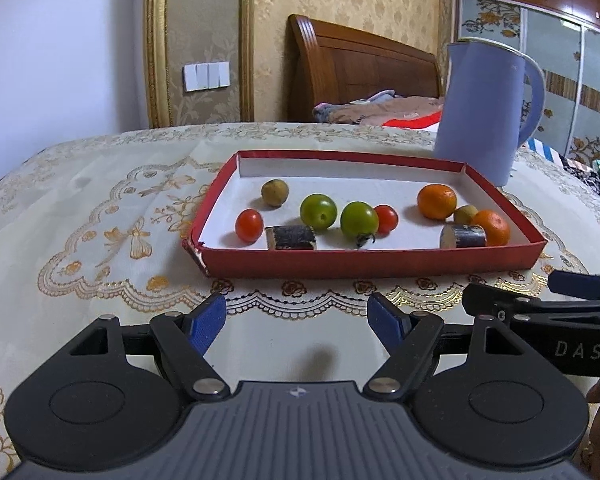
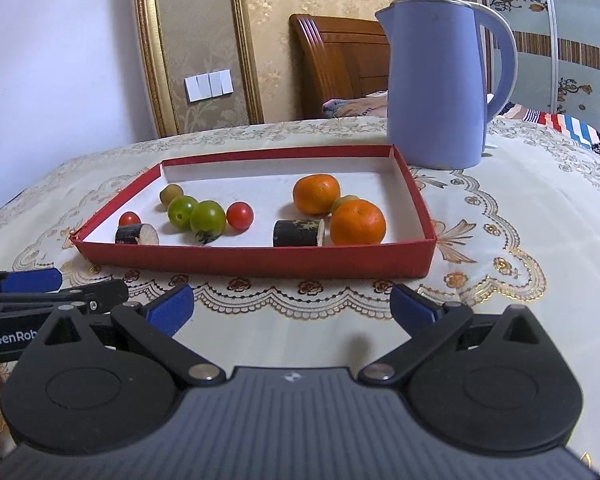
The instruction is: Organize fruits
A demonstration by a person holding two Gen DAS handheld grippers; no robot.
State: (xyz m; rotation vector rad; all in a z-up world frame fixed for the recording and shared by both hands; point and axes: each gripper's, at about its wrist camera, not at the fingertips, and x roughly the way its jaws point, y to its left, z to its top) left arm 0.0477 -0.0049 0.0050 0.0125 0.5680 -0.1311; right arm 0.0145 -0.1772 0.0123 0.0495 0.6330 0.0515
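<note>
All the fruit sits loose in the red cardboard box lid (image 1: pixel 370 264), probably as a catch-all: two tangerines (image 2: pixel 316 194) far right, green tomatoes (image 1: pixel 318 211) mid, cherry tomatoes (image 1: pixel 249 225), dark sugarcane chunks (image 2: pixel 298 233). Left gripper (image 1: pixel 297 318) and right gripper (image 2: pixel 292 309) hover in front, both spread wide, holding nothing.

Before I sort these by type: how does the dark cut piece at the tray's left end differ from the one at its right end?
In the right wrist view, the left dark piece shows its pale cut face turned toward the tray's right end; the right dark piece shows its cut face nearly edge-on. A red tomato sits just behind the left piece, while an orange sits right beside the right one. Both lie on their sides near the red tray's front wall.
</note>
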